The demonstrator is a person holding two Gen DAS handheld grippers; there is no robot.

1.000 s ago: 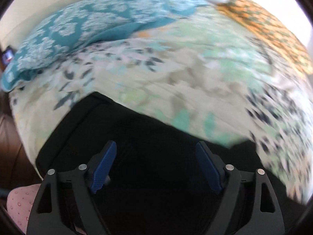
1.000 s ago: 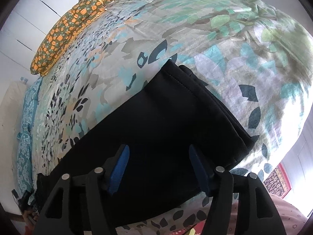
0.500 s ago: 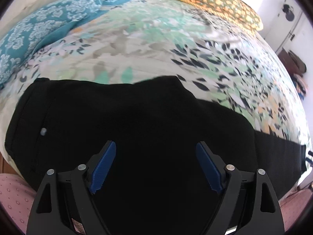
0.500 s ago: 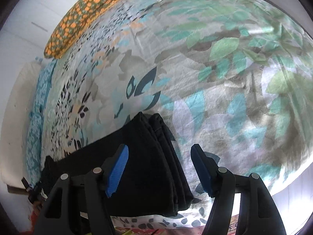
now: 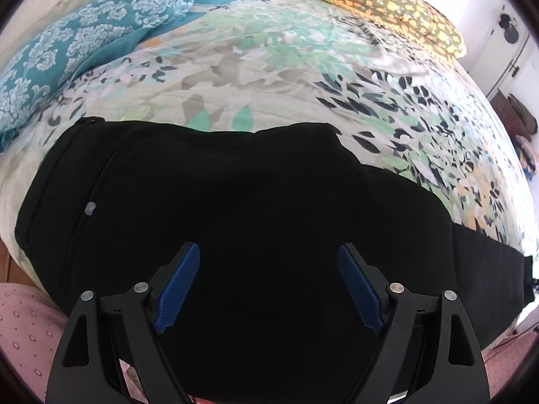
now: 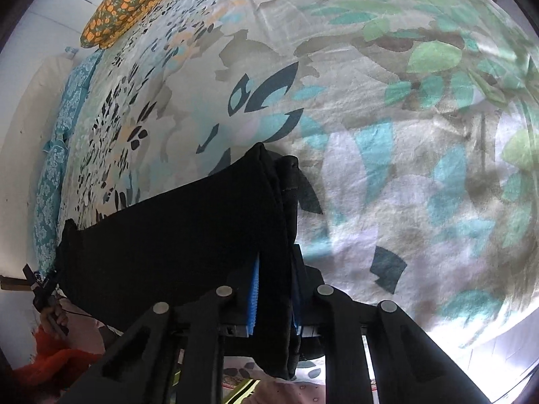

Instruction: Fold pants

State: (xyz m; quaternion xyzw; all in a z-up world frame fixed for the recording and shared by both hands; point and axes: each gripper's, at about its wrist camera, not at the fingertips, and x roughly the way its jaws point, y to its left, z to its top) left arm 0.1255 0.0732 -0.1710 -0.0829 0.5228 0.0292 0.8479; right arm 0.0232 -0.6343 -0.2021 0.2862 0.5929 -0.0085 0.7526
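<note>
I see the black pants [image 5: 256, 208] lying flat across the leaf-print bedspread [image 5: 269, 77], near its front edge. My right gripper [image 6: 273, 298] has just been closing, and its blue pads [image 6: 253, 298] now pinch the stacked leg hems. My left gripper [image 5: 267, 286] hangs over the waist end, fingers [image 5: 178, 289] spread wide, nothing between them. A teal pillow [image 5: 77, 47] and an orange one [image 5: 380, 3] sit at the far edge.
</note>
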